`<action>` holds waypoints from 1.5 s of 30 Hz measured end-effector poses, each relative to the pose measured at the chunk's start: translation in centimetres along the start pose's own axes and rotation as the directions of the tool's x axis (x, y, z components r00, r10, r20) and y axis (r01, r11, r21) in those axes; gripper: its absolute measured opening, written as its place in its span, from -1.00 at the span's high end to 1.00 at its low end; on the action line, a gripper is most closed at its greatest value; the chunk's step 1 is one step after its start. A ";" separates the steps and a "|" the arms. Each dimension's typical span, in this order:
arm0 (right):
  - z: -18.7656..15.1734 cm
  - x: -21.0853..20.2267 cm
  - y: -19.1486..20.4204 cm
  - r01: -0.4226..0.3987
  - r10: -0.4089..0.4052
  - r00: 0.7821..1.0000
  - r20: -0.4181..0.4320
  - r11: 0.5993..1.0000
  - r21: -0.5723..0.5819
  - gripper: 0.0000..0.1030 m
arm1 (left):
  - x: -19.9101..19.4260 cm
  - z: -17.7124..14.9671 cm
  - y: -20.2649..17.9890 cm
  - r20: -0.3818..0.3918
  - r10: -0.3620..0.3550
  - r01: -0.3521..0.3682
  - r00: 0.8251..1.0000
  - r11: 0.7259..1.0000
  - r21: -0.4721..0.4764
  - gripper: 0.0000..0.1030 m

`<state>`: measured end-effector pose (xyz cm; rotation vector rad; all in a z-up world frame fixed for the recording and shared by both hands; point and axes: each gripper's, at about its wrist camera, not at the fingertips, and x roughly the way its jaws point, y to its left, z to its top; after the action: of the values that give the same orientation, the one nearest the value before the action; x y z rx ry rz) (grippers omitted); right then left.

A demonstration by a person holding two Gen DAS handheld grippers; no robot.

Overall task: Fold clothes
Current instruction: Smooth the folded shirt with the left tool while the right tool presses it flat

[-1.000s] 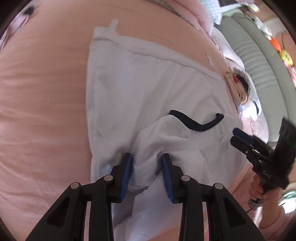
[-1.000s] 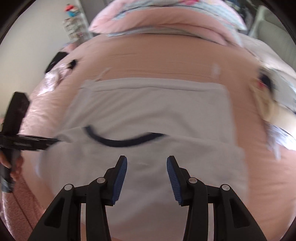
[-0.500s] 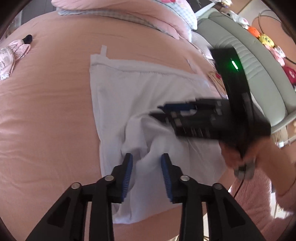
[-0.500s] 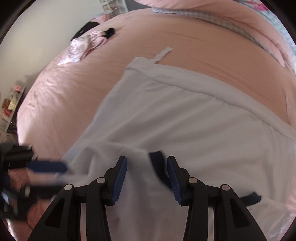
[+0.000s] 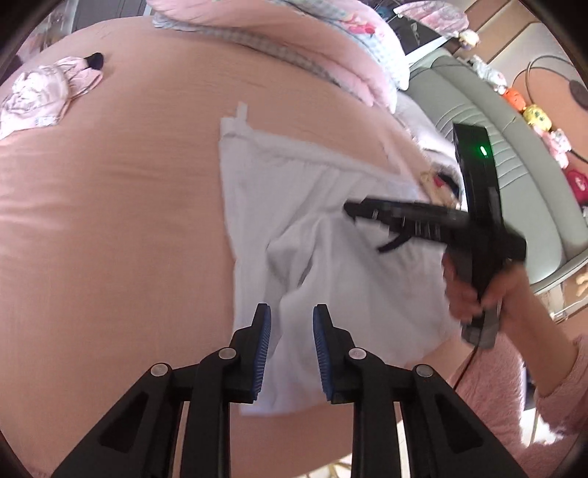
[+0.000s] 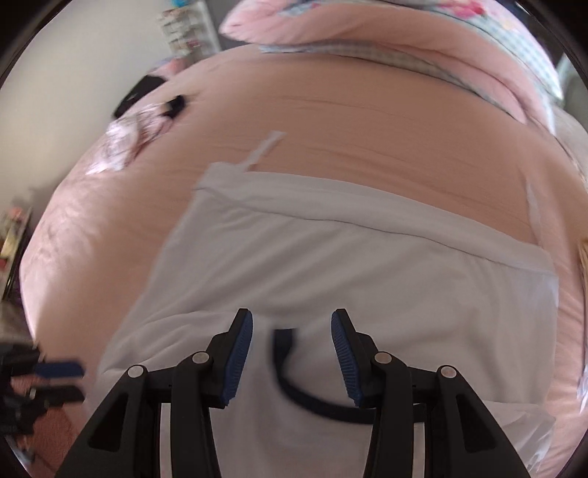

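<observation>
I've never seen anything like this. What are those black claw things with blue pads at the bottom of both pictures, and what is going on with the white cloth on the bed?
There is no robot here. A person holds a hand tool in each hand, and each tool carries a wide-angle camera looking forward along its own jaws, which bends the picture round.

One picture comes from the left gripper. It also shows the right gripper from the side, with the person's hand around its handle.

The other picture comes from the right gripper itself.

On the pink bed sheet lies a white garment with a dark blue trim; the job is to fold it. Both sets of jaws stand open above the cloth, holding nothing. Farther off lies a crumpled pink garment, with pink bedding at the head.
</observation>
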<state>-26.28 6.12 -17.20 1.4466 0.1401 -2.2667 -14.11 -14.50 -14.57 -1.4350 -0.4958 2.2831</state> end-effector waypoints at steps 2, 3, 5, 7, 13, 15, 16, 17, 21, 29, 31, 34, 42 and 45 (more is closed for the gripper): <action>-0.5 -0.3 1.7 -0.033 0.032 0.999 -0.028 0.998 -0.055 0.14 | 2.2 1.3 0.9 -0.042 -0.055 0.052 0.998 0.997 -0.059 0.58; -1.0 -0.4 2.5 -0.037 0.034 0.999 -0.039 0.997 -0.071 0.14 | 3.5 1.8 1.4 -0.076 -0.084 0.077 0.994 0.992 -0.099 0.58; -2.5 -0.5 3.2 -0.010 0.006 0.999 -0.051 0.998 -0.070 0.14 | 5.9 2.5 2.4 -0.137 -0.147 0.122 0.980 0.977 -0.174 0.58; -4.2 -0.5 2.9 0.019 -0.022 0.998 -0.064 0.999 -0.049 0.14 | 6.7 2.6 3.0 -0.146 -0.211 0.176 0.967 0.960 -0.219 0.51; -8.1 -1.7 0.8 0.002 -0.001 0.997 -0.074 1.000 0.019 0.14 | 6.6 3.6 3.2 -0.070 -0.242 0.220 0.968 0.949 -0.226 0.14; -8.2 -1.8 1.1 0.012 -0.012 0.997 -0.072 1.000 -0.008 0.14 | 5.8 4.1 3.1 -0.038 -0.187 0.175 0.982 0.963 -0.204 0.95; -8.1 -1.8 1.1 0.019 -0.021 0.997 -0.079 1.000 -0.023 0.14 | 5.3 4.4 2.9 -0.016 -0.156 0.150 0.988 0.972 -0.179 0.95; -7.9 -1.8 1.2 0.025 -0.027 0.996 -0.082 0.999 -0.033 0.14 | 4.7 4.7 2.5 0.013 -0.131 0.132 0.991 0.982 -0.138 0.95; -6.3 -2.2 0.4 0.023 -0.023 0.999 -0.048 1.000 -0.016 0.14 | 3.4 6.1 1.0 0.067 0.005 -0.007 0.998 0.999 0.034 0.95; -2.1 0.1 -0.6 0.057 -0.057 0.998 -0.018 0.998 -0.003 0.13 | 3.1 4.9 2.0 -0.010 0.193 -0.190 0.981 0.973 0.132 0.52; -2.0 1.2 -0.7 0.040 -0.040 0.999 -0.035 0.999 0.016 0.13 | 2.4 3.7 1.8 0.035 0.144 -0.147 0.989 0.982 0.115 0.52; -2.0 2.4 -0.3 0.040 -0.040 0.999 -0.030 0.999 0.016 0.13 | 2.8 1.7 0.8 0.029 0.074 -0.077 0.997 0.986 0.151 0.52; -2.7 -3.4 -5.4 0.086 -0.106 0.990 0.091 0.975 0.207 0.13 | 1.3 -1.3 0.8 -0.020 0.215 -0.209 0.976 0.963 0.169 0.52; -6.5 -6.9 -6.4 0.153 -0.176 0.980 0.092 0.964 0.216 0.13 | 0.4 -1.4 -0.3 0.008 0.172 -0.170 0.985 0.968 0.184 0.52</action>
<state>-21.11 16.05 -14.99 1.4548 -0.0126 -2.5561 -12.92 -13.90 -15.33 -1.4427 -0.1572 2.3835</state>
